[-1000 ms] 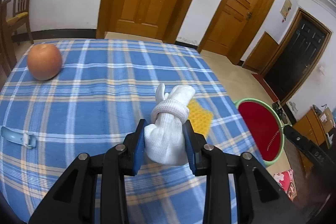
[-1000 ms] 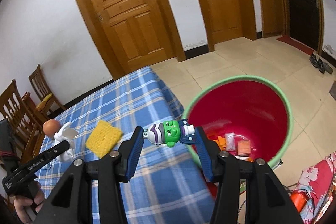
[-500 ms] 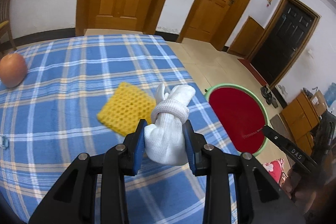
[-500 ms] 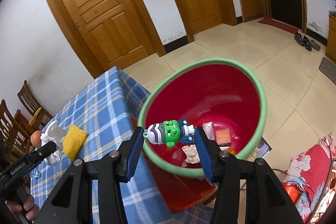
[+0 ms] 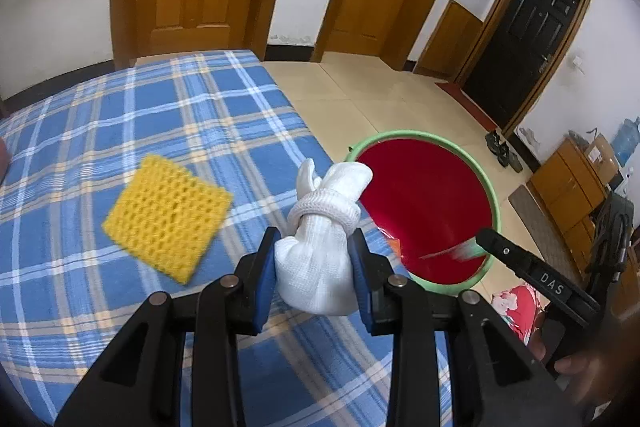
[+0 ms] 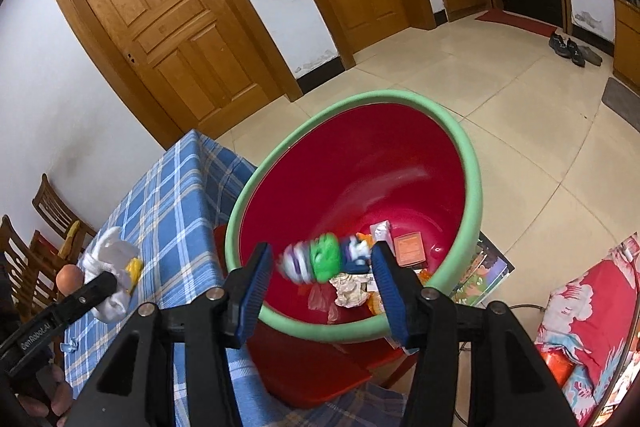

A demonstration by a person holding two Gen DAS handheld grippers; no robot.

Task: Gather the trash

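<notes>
Dropping the toy into the bin, sock next in line

My right fingers [image 6: 320, 283] stand spread over the red bin [image 6: 472, 187], and the green-and-purple toy [image 6: 324, 261] sits blurred between them, touching neither pad as far as I can tell, so I judge it is falling free toward the wrappers at the bottom. To do this well I hold that hand level over the middle of the opening, away from the green rim, until the toy is clear. My left fingers [image 5: 316, 267] are clamped on the white rolled sock [image 5: 320, 259], above the edge of the checked bench [image 5: 120, 131] near the yellow mesh pad [image 5: 168, 215]; I should carry it right over the bin before letting go.
</notes>
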